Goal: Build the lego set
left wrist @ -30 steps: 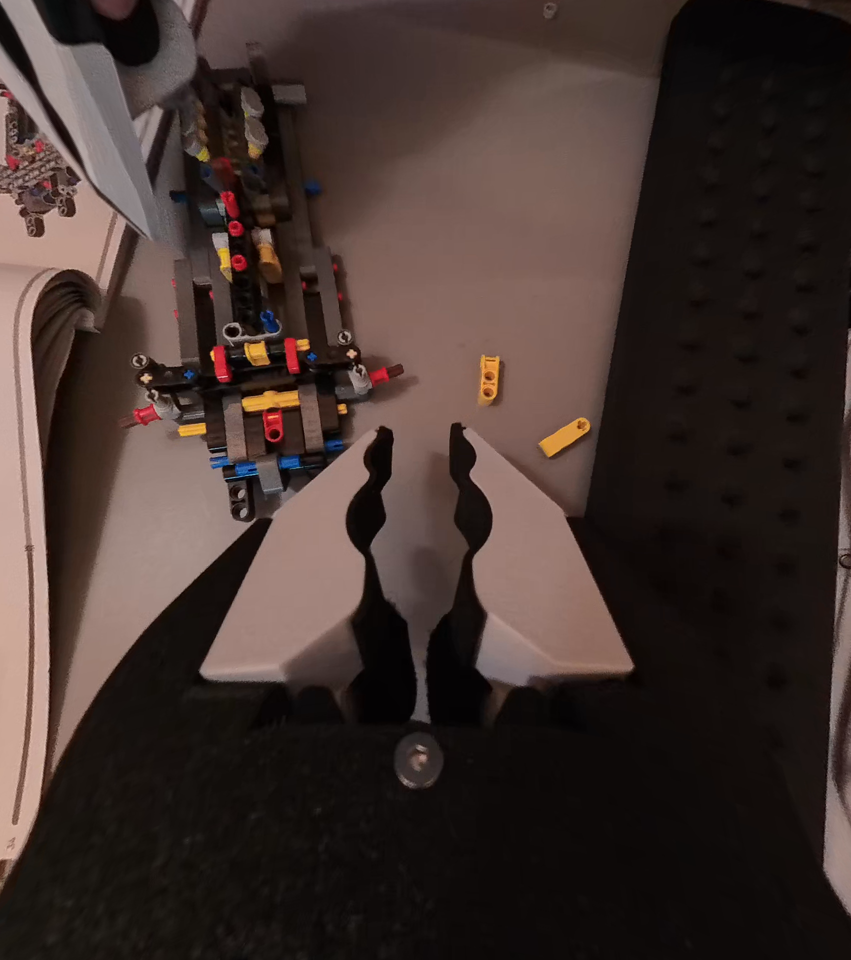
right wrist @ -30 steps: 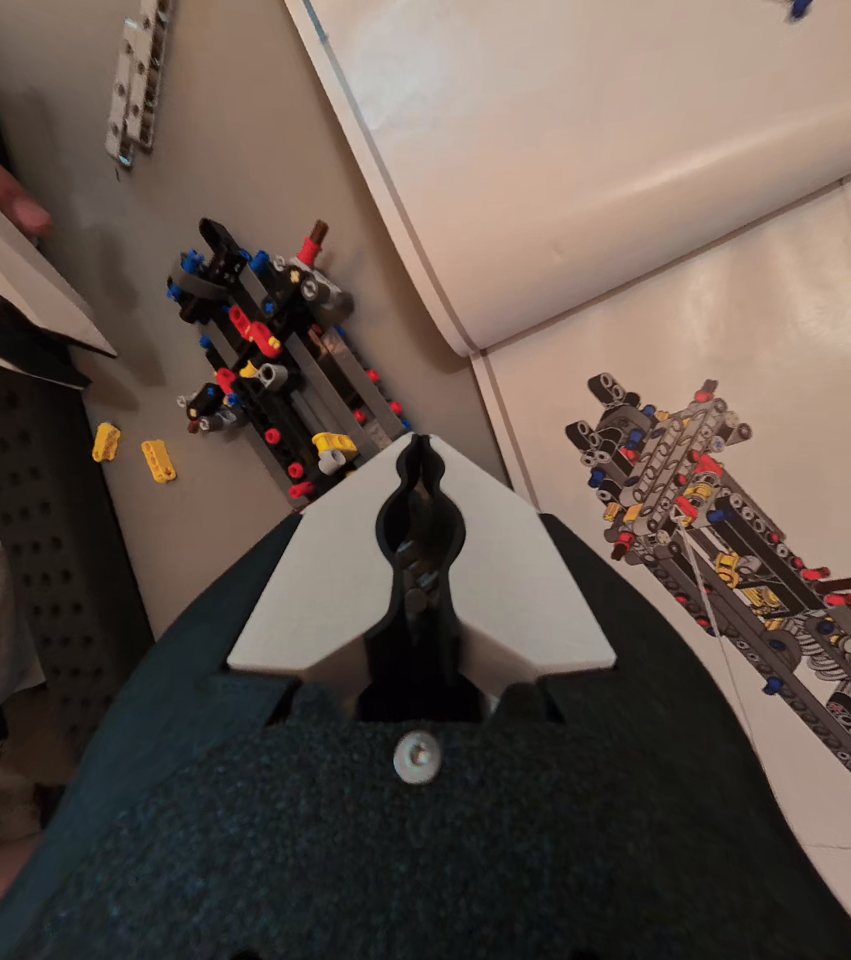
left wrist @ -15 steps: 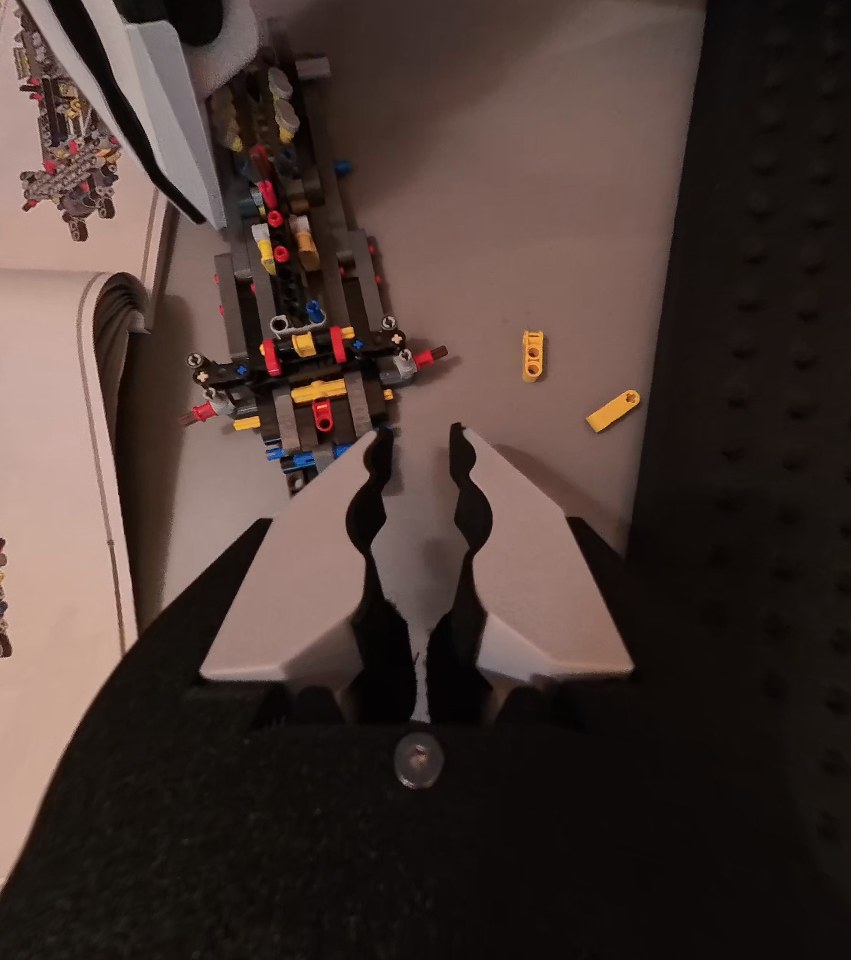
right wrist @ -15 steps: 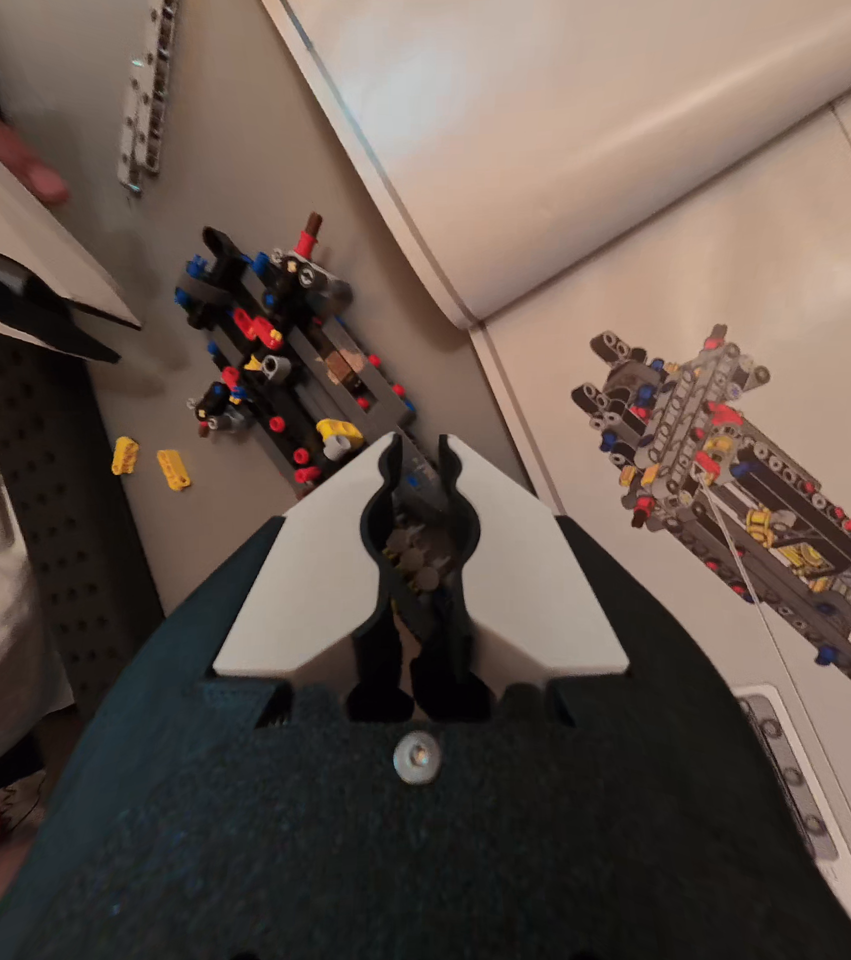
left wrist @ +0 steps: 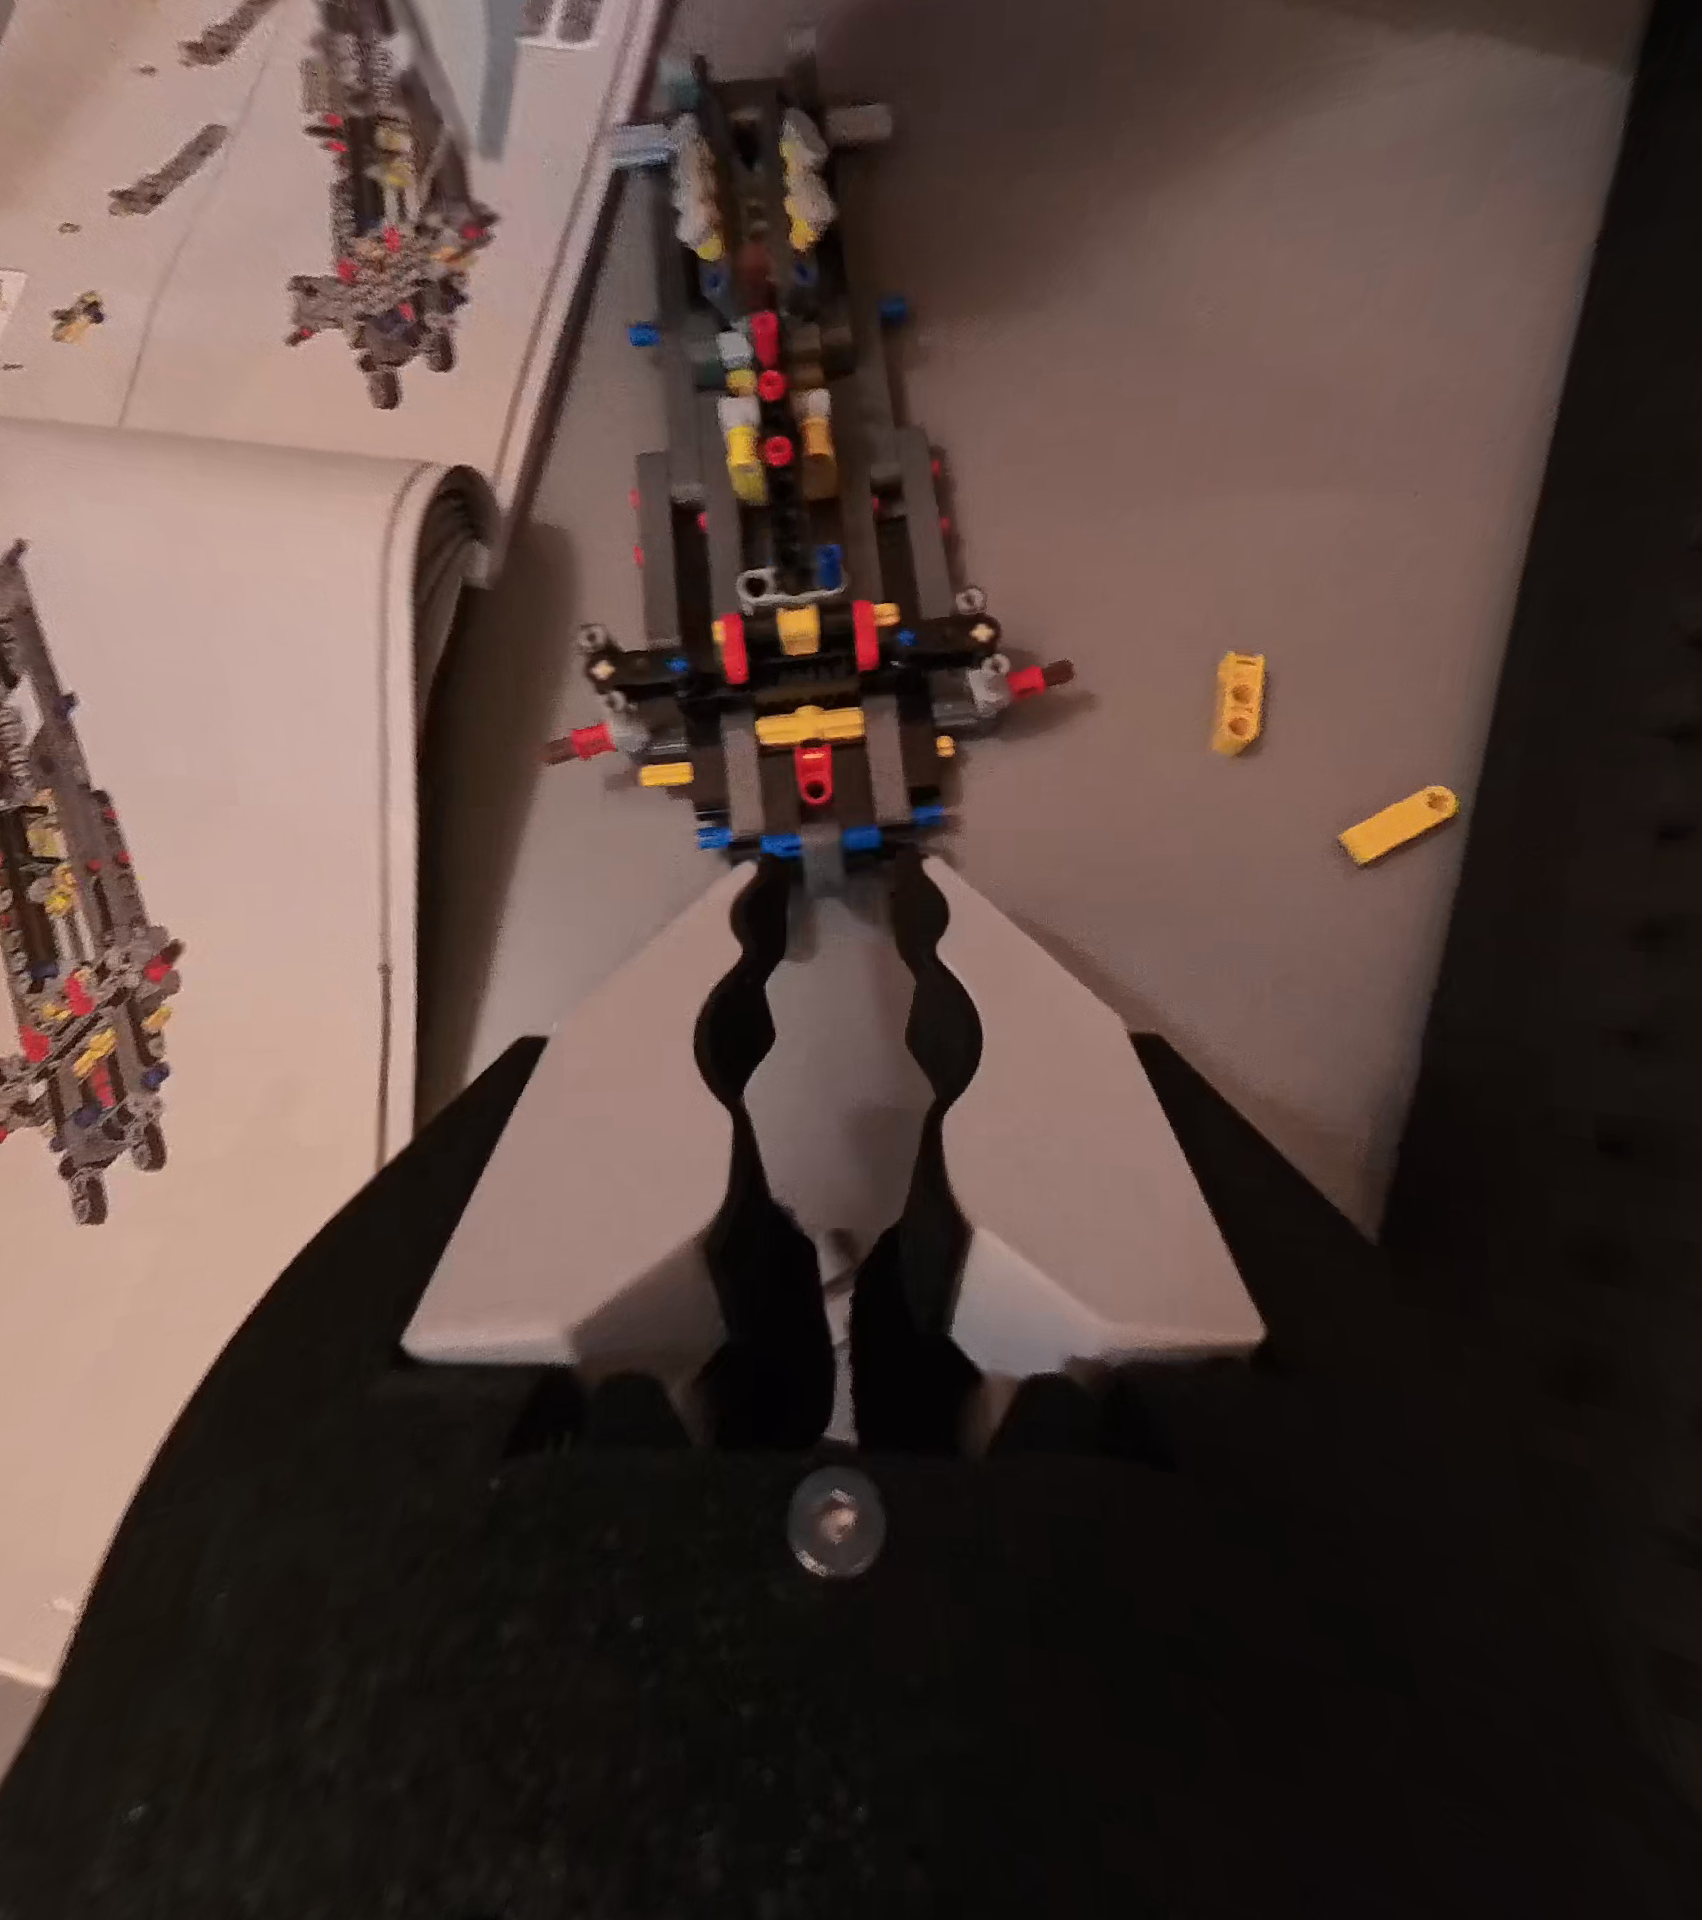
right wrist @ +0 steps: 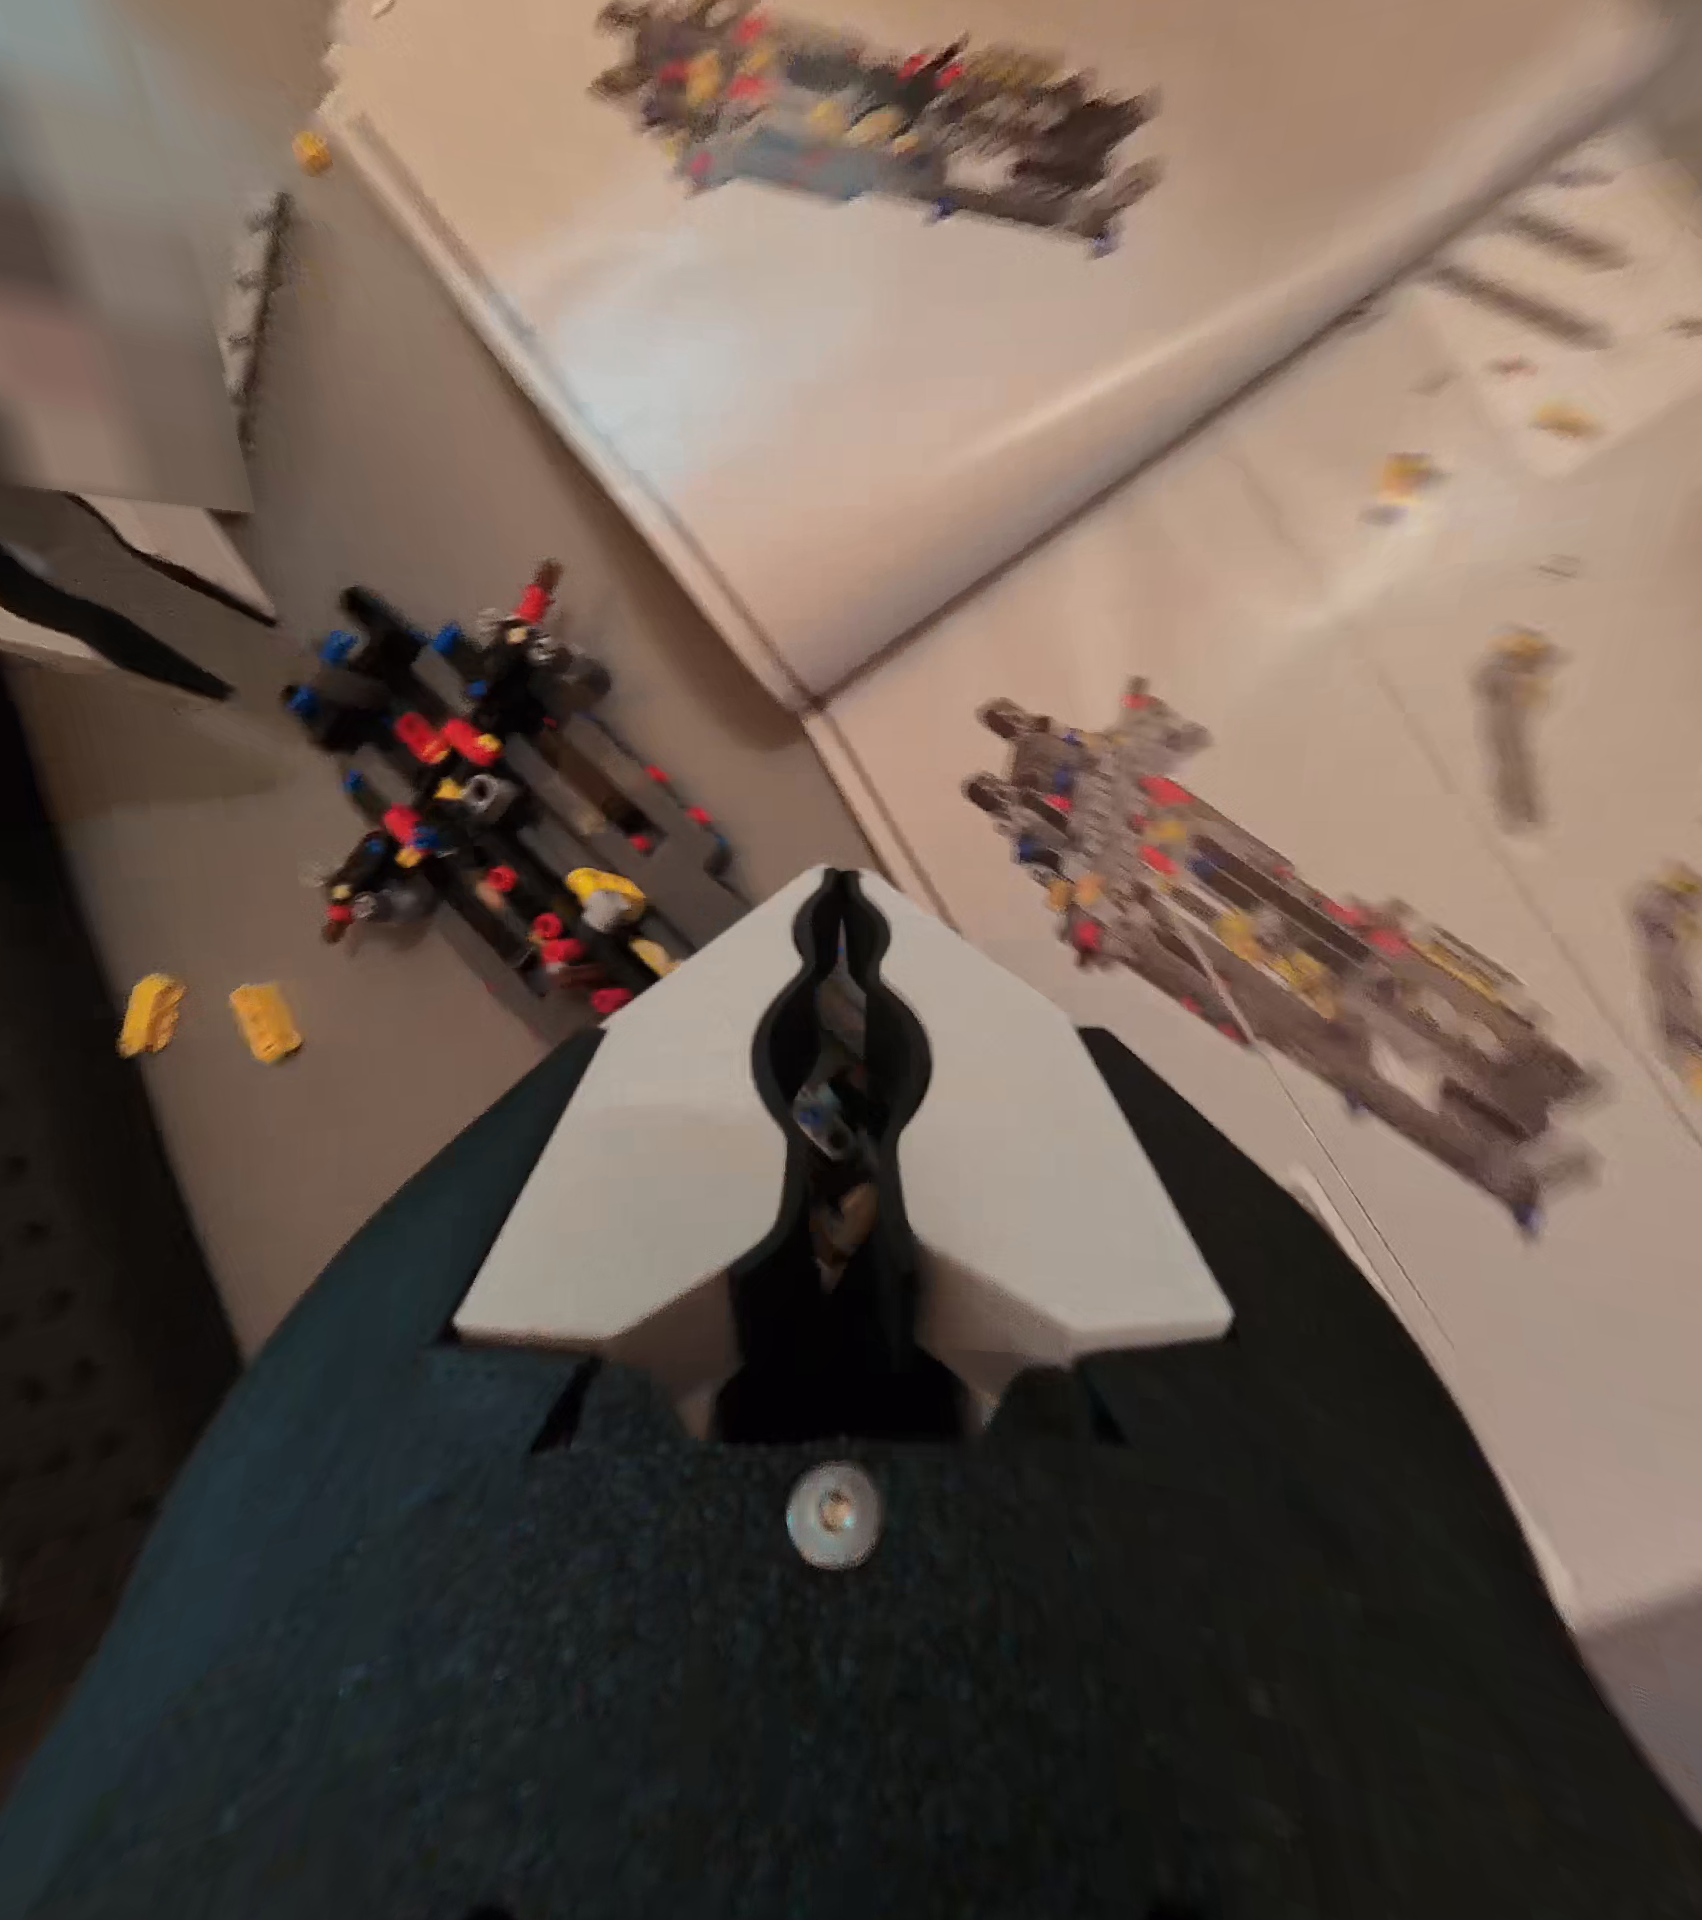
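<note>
Now closing in on the lego chassis: left gripper sitting right at its near end, where 1.0 s ago it was hanging back and off to one side. Jaws gaping, holding nothing, a grey stub of the chassis showing between the tips. Chassis lying flat on the beige table, running straight away from the gripper. Two yellow pieces lying loose beside the chassis, well apart from it, near the black mat. Instruction booklet lying open on the chassis's other side. Right gripper pinched nearly closed at the tips; small parts showing in the gap, blurred, grip not readable. Chassis lying just beyond those tips.
</note>
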Available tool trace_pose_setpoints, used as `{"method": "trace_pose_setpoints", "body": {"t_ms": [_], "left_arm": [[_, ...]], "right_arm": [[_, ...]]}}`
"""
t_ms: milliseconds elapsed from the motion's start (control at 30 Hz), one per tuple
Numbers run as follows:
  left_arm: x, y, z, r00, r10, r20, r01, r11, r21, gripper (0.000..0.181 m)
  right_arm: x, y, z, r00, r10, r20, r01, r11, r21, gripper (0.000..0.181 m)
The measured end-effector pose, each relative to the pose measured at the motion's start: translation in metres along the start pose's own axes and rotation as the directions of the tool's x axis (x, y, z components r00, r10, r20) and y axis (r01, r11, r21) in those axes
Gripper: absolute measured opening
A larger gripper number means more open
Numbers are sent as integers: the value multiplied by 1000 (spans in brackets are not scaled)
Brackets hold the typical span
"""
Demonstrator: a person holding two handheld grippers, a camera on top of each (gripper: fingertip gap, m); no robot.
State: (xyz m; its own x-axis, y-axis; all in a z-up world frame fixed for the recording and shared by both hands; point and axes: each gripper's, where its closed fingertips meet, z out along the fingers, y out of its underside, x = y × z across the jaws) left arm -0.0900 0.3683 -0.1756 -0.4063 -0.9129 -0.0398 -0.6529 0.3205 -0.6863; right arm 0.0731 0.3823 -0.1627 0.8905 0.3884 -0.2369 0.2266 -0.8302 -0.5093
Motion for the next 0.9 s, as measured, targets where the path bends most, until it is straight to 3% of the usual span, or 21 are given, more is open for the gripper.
{"method": "trace_pose_setpoints", "body": {"t_ms": [133, 233, 300, 367, 400, 533, 667, 800, 900], "left_arm": [[-42, -7, -7, 978, -192, 75, 178, 971, 160, 19], [-62, -3, -20, 948, -313, 63, 291, 927, 237, 19], [-81, 1, -30, 926, -360, 115, 316, 903, 290, 19], [-94, 5, -39, 902, -406, 144, 344, 881, 325, 19], [-99, 7, -43, 889, -431, 154, 360, 866, 347, 19], [-110, 8, -51, 854, -483, 194, 382, 836, 395, 19], [-117, 9, -56, 845, -446, 296, 313, 860, 403, 19], [-139, 20, -68, 794, -378, 475, 210, 905, 369, 18], [-146, 24, -82, 796, -376, 474, 207, 906, 370, 18]], "right_arm": [[24, 10, -41, 923, 174, -342, -82, 960, 269, 7], [11, 16, -67, 842, 334, -424, -35, 817, 575, 20], [1, 28, -75, 798, 405, -447, 21, 722, 692, 27], [-4, 46, -67, 770, 450, -451, -3, 710, 704, 32], [-5, 52, -61, 767, 459, -449, -22, 718, 696, 43], [-14, 41, -61, 817, 439, -373, -51, 700, 713, 49], [-7, 46, -66, 784, 437, -440, 2, 707, 707, 47], [-9, 48, -61, 805, 444, -395, -34, 698, 715, 44], [-11, 47, -59, 814, 445, -373, -49, 693, 719, 43]]}}
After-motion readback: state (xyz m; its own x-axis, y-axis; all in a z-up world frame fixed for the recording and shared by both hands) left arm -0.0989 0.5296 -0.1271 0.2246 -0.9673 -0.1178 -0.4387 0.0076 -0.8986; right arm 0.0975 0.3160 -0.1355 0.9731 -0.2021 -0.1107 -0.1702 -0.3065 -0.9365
